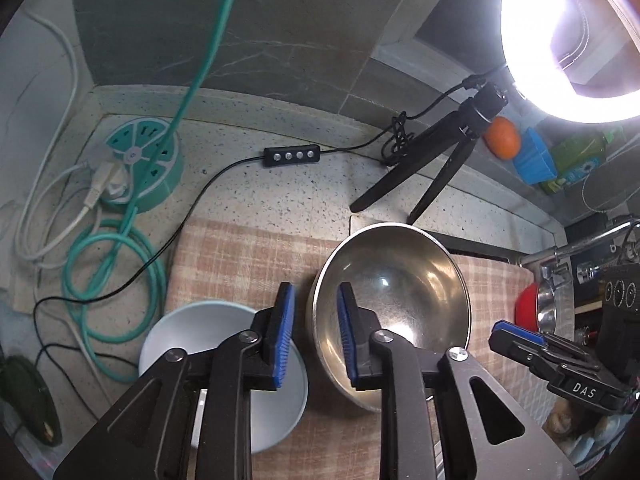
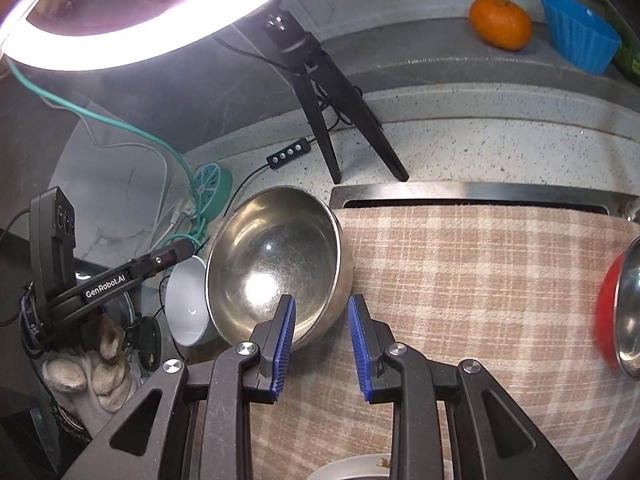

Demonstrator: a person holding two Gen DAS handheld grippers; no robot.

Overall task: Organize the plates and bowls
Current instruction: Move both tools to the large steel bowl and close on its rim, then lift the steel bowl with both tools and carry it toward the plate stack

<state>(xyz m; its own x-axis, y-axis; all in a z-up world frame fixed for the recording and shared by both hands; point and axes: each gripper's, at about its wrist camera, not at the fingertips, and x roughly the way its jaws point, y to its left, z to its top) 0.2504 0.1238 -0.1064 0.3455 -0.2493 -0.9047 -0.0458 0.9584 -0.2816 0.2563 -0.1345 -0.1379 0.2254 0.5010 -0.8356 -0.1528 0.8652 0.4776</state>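
A steel bowl [image 1: 404, 300] stands tilted on the checked cloth [image 1: 240, 256]; it also shows in the right wrist view [image 2: 276, 256]. A pale blue bowl [image 1: 248, 400] sits to its left, and shows in the right wrist view [image 2: 186, 304]. My left gripper [image 1: 316, 336] is open, its jaws astride the steel bowl's left rim. My right gripper [image 2: 320, 340] is open, astride the bowl's near right rim; it also shows in the left wrist view [image 1: 516, 334]. A red bowl with a steel inside [image 2: 620, 312] sits at the right. A white dish rim [image 2: 348, 468] shows at the bottom.
A ring light [image 2: 120, 20] on a black tripod [image 2: 320, 92] stands behind the bowl. A teal power hub [image 1: 140, 160] with coiled cables lies at the left. An orange [image 2: 500, 22] and a blue cup [image 2: 580, 36] sit on the back ledge. A metal sink edge [image 2: 460, 194] runs behind the cloth.
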